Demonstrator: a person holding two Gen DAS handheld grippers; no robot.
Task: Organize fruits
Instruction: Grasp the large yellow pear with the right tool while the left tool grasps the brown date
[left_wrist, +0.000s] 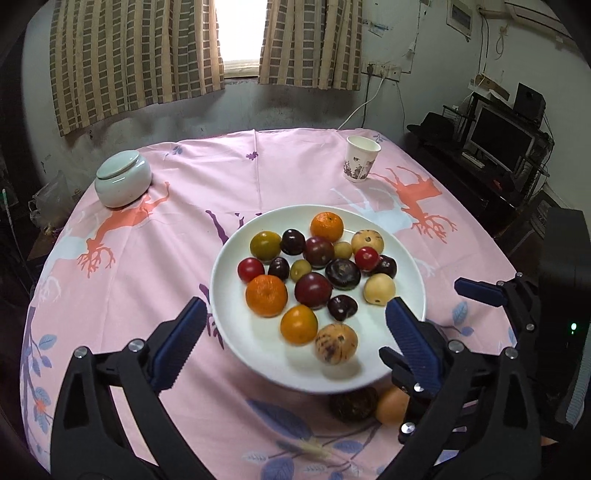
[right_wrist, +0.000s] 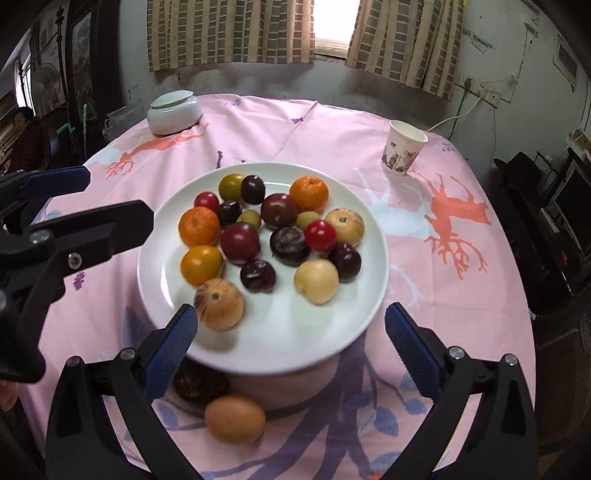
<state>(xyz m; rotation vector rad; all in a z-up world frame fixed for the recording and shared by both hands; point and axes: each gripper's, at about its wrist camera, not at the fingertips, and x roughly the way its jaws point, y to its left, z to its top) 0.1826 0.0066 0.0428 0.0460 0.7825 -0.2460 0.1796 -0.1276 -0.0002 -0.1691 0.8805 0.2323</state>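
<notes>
- A white plate (right_wrist: 369, 258) is sitting in the middle of the desk (right_wrist: 461, 295), which is draped in a pink cloth, and nearly all the fruits are lying gathered on it, so the sorting looks close to done.
- The fruits on the plate are resting loosely side by side: oranges (right_wrist: 199, 226), dark plums (right_wrist: 290, 240), red tomatoes (right_wrist: 320, 235), pale yellow fruits (right_wrist: 316, 280) and a speckled tan fruit (right_wrist: 218, 303) near the front rim.
- Two pieces are lying off the plate on the cloth just beside its near edge: a brown egg-shaped fruit (right_wrist: 235, 419) and a dark round fruit (right_wrist: 201, 384), partly hidden under the plate's rim. These are probably what is left to collect.
- The left gripper (left_wrist: 295, 343) is hovering over the near side of the plate, its fingers (left_wrist: 181, 339) standing wide apart and holding nothing.
- The right gripper (right_wrist: 291, 343) is hanging over the plate's near rim with its fingers (right_wrist: 413, 350) spread equally wide, empty and touching nothing.
- A lidded ceramic jar (right_wrist: 173, 112) and a paper cup (right_wrist: 404, 153) are standing well apart at the far side, clear of the work.
</notes>
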